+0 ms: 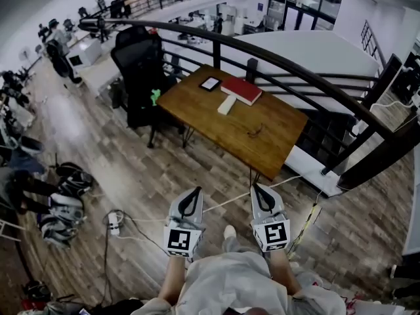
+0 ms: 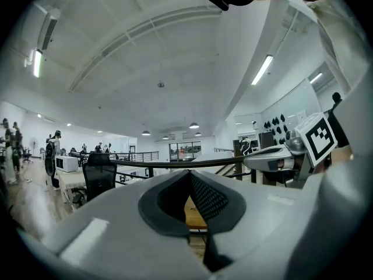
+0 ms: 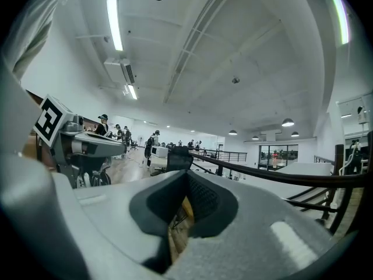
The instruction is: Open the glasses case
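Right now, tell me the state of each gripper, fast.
Left gripper: jaws closed, nothing between them.
Right gripper: jaws closed, nothing between them.

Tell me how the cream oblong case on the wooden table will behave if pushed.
The cream oblong case lies flat, so it would probably slide, not roll. It looks small beside the red book, so likely light and easily shoved.

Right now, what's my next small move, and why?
Probably walk closer to the wooden table: the left gripper and right gripper are shut, empty and well short of it, where the pale case lies beside the red book.
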